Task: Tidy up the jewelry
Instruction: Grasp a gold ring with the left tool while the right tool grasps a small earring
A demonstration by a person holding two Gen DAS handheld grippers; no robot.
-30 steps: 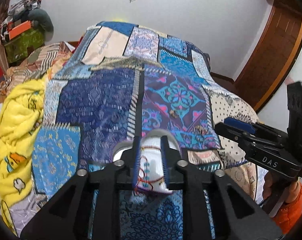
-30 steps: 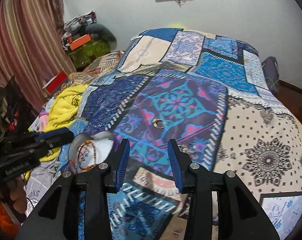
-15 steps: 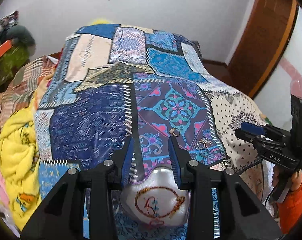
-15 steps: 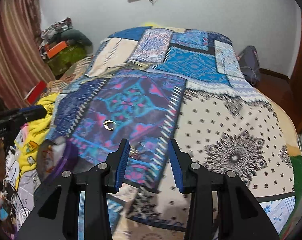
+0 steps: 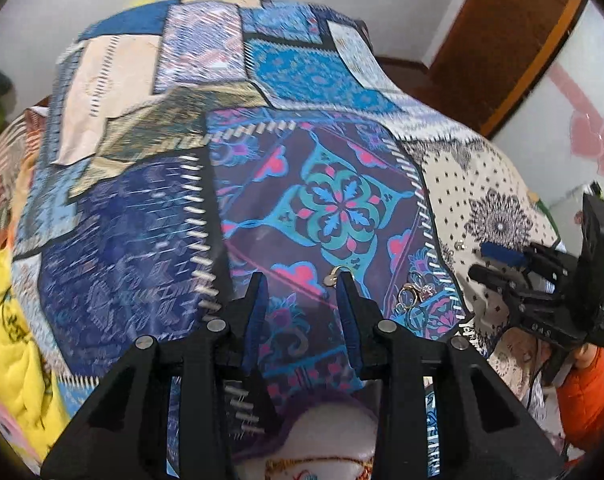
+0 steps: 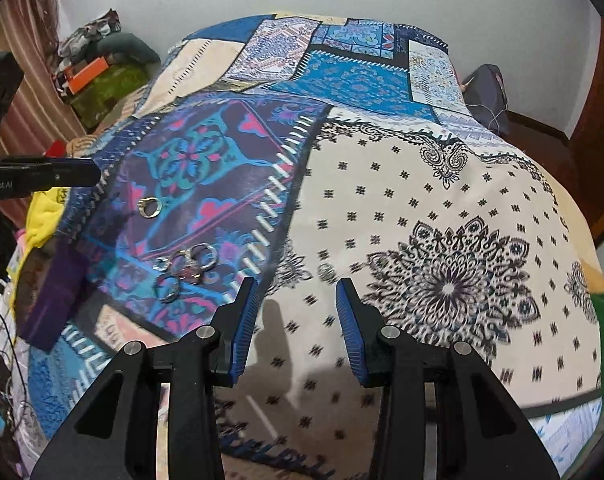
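Note:
Several silver rings lie on the patterned bedspread. In the right wrist view a single ring (image 6: 149, 207) lies apart at the left, a cluster of rings (image 6: 186, 268) lies lower, and one small ring (image 6: 327, 271) lies just ahead of my right gripper (image 6: 296, 298), which is open and empty. My left gripper (image 5: 302, 288) is open and empty above the bedspread, with a ring (image 5: 336, 274) by its right fingertip and the cluster (image 5: 412, 296) further right. A white dish with a bangle (image 5: 326, 452) lies below the left gripper, partly hidden.
The bedspread (image 6: 422, 220) covers a bed. A yellow blanket (image 5: 10, 340) lies on the left side. Boxes and clothes (image 6: 98, 72) are piled by the wall. A wooden door (image 5: 502, 40) stands at the right. A dark bag (image 6: 486, 92) sits on the floor.
My left gripper let go of the white dish and opened; the dish now lies on the bedspread below it. My right gripper has swung right, toward the small ring on the white patch.

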